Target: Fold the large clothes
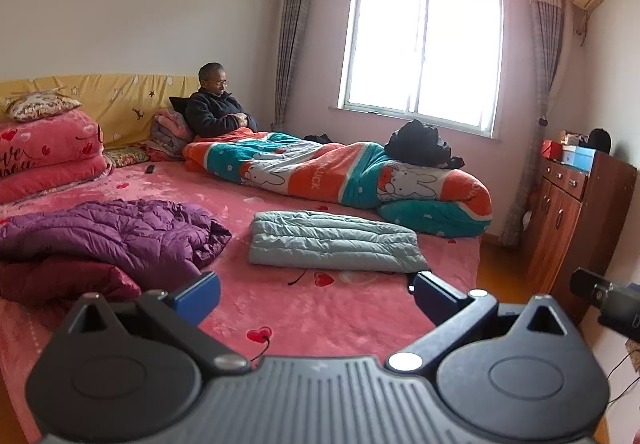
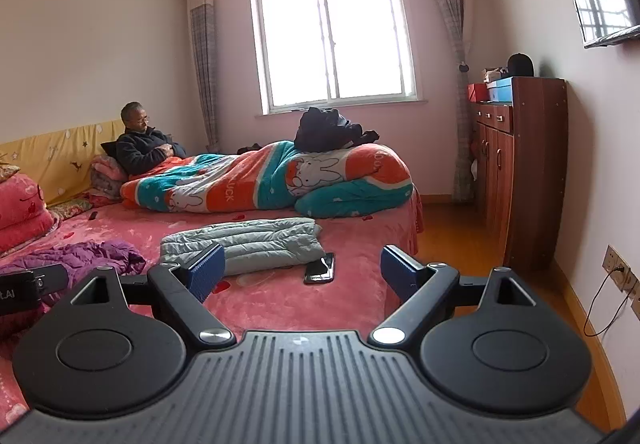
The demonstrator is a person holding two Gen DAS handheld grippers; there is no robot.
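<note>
A folded light grey-green down jacket [image 1: 332, 242] lies flat on the pink bed [image 1: 320, 308]; it also shows in the right wrist view [image 2: 244, 244]. A crumpled purple down jacket [image 1: 120, 232] lies left of it, over a dark red garment [image 1: 60, 282]; the purple one shows in the right wrist view [image 2: 88, 254]. My left gripper [image 1: 316, 294] is open and empty, held above the bed's near edge in front of the grey jacket. My right gripper [image 2: 302, 270] is open and empty, above the bed just before the grey jacket.
A phone [image 2: 320, 268] lies on the bed beside the grey jacket. A man [image 1: 218, 108] sits at the headboard under a rabbit-print quilt [image 1: 340, 172] with a black garment [image 1: 420, 144] on it. Folded pink blankets [image 1: 44, 152] far left. Wooden cabinet [image 2: 520, 164] right.
</note>
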